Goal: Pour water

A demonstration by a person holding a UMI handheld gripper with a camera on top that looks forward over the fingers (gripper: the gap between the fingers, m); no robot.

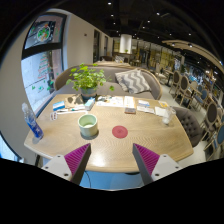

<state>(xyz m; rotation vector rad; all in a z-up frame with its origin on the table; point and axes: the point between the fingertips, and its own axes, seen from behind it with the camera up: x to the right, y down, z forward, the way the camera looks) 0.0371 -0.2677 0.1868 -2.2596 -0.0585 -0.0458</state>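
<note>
Wooden table (café seating beyond).

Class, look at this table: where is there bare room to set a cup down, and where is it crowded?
Bare wood lies between the green cup and red coaster, and along the near edge ahead of the open hand-held gripper. The far side is crowded: plant, books.

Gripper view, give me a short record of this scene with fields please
surface: wooden table
hand-held gripper: open, holding nothing, fingers at the table's near edge
cup: green cup ahead of the fingers, on the table
bottle: blue-labelled bottle at the table's left end
coaster: red round coaster beside the cup
plant: potted plant at the far side
</note>
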